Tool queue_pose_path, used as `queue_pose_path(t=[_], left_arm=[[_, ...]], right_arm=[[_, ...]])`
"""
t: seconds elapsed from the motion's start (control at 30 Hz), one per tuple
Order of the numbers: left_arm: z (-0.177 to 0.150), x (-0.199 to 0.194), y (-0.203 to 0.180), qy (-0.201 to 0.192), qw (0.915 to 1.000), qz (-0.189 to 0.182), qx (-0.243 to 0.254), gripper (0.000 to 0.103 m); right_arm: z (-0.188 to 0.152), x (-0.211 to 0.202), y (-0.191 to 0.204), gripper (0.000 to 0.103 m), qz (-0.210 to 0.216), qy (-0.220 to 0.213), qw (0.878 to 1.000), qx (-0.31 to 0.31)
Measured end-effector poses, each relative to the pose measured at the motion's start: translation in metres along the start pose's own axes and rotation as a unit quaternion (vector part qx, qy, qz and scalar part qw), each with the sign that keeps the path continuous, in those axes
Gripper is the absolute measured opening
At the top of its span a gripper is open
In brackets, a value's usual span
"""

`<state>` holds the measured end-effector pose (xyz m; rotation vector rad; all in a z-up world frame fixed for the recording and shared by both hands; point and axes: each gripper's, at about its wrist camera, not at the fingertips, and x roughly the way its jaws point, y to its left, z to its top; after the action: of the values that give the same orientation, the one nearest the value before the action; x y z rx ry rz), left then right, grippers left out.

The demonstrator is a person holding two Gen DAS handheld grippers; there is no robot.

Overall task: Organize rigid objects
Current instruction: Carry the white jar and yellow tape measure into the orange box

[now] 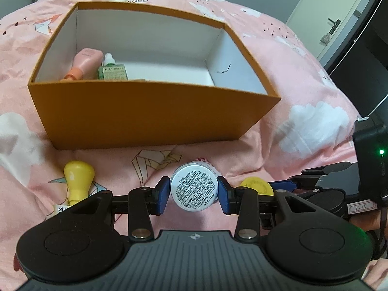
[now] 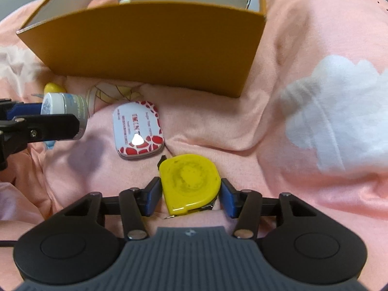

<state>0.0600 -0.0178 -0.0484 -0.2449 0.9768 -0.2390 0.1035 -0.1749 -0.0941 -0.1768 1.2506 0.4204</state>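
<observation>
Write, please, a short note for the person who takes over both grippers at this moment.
Left hand-held gripper: shut on the small round jar, lifted off the bedspread.
Right hand-held gripper: jaws around the yellow tape measure, which lies on the bedspread; firm grip not certain.
Done: pink tube and green bottle lie in the orange box.
Left: jar and tape measure into the box, then the red-and-white tin and the yellow bulb-shaped object, both on the bedspread in front of the box.

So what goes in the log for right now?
left gripper: shut on white jar | right gripper: shut on yellow tape measure | orange box: open
</observation>
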Motion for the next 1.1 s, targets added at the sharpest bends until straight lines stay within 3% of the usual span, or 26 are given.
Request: queue_pose_path(t=[0.33,0.8,0.93,1.1], left_arm=[[0.02,-0.028,-0.007,-0.034,0.9994,-0.007,0.001,0.047],[0.068,-0.054,-0.009,-0.099,0.995,-0.004,0.004,0.047],[0.086,-0.052,-0.005,-0.111,0.9937,0.008,0.004,0.047],[0.106,-0.041,0.008,-0.107,0.9942,0.005,-0.012,0.047]], right_arm=[[0.012,-0.054,0.008,0.052,0.006,-0.081,0.996,-0.036],[0.054,-0.124,0.026,0.052,-0.007,-0.195,0.974,-0.111],[0.076,-0.127,0.027,0.052,-0.004,-0.214,0.97,-0.117],[0.11,-0.116,0.025,0.052,0.007,-0.204,0.974,-0.095]])
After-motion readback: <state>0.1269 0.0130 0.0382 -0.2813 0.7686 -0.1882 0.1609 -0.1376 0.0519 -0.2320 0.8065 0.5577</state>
